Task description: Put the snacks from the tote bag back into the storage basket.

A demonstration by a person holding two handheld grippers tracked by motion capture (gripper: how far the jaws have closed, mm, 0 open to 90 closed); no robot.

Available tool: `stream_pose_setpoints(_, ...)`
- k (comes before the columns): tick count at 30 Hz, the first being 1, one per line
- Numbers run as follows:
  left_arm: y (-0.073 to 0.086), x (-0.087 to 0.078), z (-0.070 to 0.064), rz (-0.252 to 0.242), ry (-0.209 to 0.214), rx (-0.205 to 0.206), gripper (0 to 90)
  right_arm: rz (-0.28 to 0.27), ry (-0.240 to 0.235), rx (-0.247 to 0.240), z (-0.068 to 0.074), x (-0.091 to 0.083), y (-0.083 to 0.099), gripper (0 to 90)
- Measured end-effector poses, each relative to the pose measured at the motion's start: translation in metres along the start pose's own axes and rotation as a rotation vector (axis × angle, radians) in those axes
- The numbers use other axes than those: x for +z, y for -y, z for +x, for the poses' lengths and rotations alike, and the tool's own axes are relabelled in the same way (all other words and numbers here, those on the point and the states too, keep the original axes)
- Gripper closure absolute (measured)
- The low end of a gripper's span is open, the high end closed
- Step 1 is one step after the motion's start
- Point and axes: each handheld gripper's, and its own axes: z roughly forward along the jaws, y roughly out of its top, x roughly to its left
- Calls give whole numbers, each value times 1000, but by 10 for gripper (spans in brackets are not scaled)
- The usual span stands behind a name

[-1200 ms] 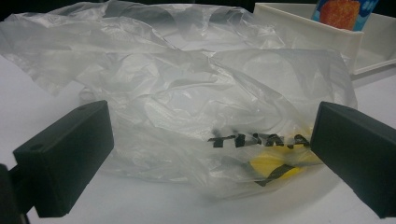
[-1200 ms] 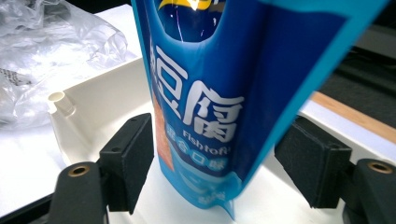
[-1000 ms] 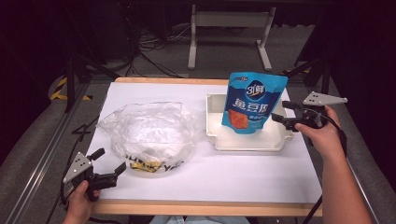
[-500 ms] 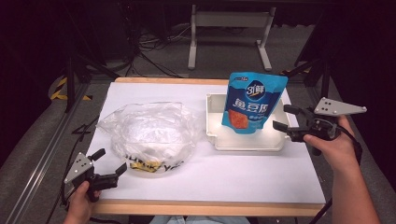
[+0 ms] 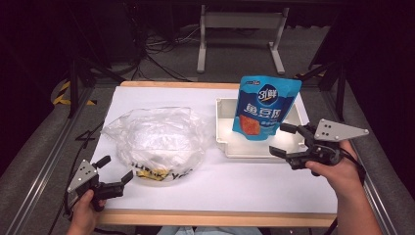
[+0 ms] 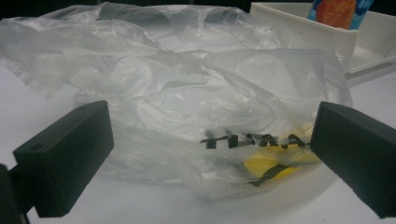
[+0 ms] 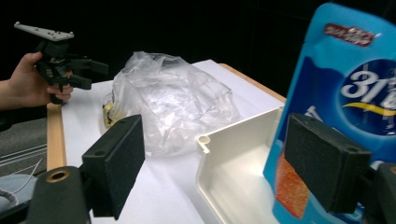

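Blue snack pouch (image 5: 264, 106) upright in white tray (image 5: 225, 142), clear plastic bag (image 5: 154, 139) crumpled to its left on the white table (image 5: 244, 181).

Right gripper (image 5: 286, 142) at the tray's near right corner, jaws spread wide, empty, pouch just ahead and not touched; left gripper (image 5: 115, 176) near the bag's printed front edge, jaws likewise apart and empty. Likely step: take the pouch for bagging. Best done by closing on the pouch's side seam high up, where the film is flat, not on the bulging middle; lifting straight up to clear the tray wall (image 7: 233, 135). Meanwhile, pinching one layer only of the bag's rim with the left, so the mouth opens rather than the whole bag sliding.
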Motion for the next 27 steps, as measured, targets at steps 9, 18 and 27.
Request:
stream_pose_setpoints(9,-1,2,0,1,4,4,2,7,12,-6,15,19,16,207)
stream_pose_setpoints(18,-1,1,0,5,3,4,2,-73,52,32,18,39,39,208)
stream_pose_setpoints(27,-1,0,0,8,4,5,2,-89,36,58,17,58,72,208)
